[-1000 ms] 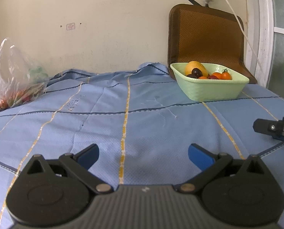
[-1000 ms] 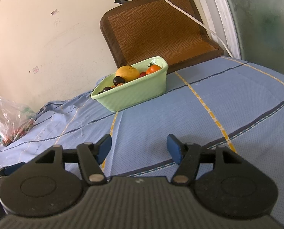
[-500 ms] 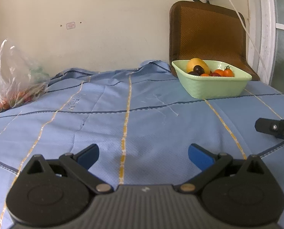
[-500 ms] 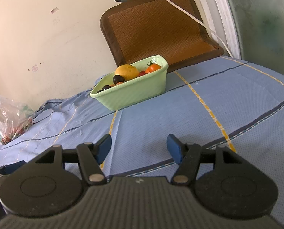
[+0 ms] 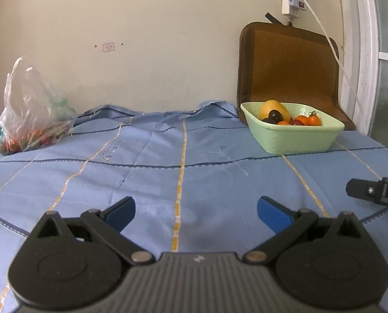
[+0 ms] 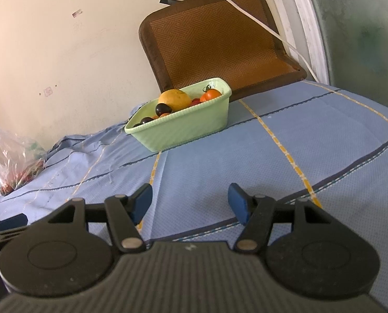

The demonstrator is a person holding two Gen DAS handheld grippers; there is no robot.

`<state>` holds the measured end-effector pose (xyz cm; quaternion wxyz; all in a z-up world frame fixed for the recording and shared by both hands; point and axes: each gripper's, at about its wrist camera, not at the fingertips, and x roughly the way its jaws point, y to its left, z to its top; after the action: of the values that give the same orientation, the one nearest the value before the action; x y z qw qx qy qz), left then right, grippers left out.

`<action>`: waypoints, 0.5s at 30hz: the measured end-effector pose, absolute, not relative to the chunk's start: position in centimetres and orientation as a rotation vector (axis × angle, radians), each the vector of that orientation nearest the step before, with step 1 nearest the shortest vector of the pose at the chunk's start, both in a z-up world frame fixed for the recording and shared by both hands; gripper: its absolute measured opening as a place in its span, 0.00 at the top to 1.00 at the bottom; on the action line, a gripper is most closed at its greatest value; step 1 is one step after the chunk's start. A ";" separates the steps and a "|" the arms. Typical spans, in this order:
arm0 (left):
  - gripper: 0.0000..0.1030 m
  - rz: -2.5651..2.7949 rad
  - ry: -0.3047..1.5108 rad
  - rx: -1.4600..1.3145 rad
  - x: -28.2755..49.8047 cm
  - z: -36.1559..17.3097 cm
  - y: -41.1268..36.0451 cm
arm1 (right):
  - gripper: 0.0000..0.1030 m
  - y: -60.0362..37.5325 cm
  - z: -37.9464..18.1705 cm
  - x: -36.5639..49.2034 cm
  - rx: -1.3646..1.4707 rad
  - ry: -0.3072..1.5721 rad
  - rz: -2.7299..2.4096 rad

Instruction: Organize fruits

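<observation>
A pale green bowl [image 5: 293,137] [image 6: 183,127] stands on the blue cloth near the back wall. In it lie a yellow-orange fruit [image 5: 273,109] [image 6: 175,99], dark plums [image 5: 275,116] and small orange tomatoes [image 5: 314,120] [image 6: 211,94]. My left gripper [image 5: 195,212] hovers open over the bare cloth, well short of the bowl, nothing between its blue pads. My right gripper [image 6: 190,199] is open too, with nothing in it, and the bowl lies ahead of it to the left. One tip of the right gripper [image 5: 371,191] shows at the right edge of the left wrist view.
A clear plastic bag [image 5: 29,114] [image 6: 13,159] with red and green contents sits at the far left by the wall. A brown woven cushion [image 5: 290,70] [image 6: 217,41] leans behind the bowl. A white cable [image 6: 248,17] hangs across it. A window frame stands at the right.
The left wrist view has tilted upward a little, so the bowl and the bag sit lower in the picture. Both grippers stay open, and the right one has not moved.
</observation>
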<state>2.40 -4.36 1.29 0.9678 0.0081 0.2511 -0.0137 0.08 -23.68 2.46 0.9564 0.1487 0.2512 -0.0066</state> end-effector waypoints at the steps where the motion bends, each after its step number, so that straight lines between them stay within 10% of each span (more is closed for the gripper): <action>1: 0.00 -0.029 0.515 0.018 2.5 1.3 -4.4 | 0.35 -23.6 2.5 0.1 0.299 0.512 -0.014; 15: 0.00 -0.028 0.507 0.008 2.4 1.3 -4.4 | 0.35 -23.4 2.3 0.6 0.272 0.533 -0.017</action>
<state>2.37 -4.39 1.33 0.9680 0.0038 0.2507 -0.0140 0.60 -23.38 2.34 0.9555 0.1339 0.2628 -0.0082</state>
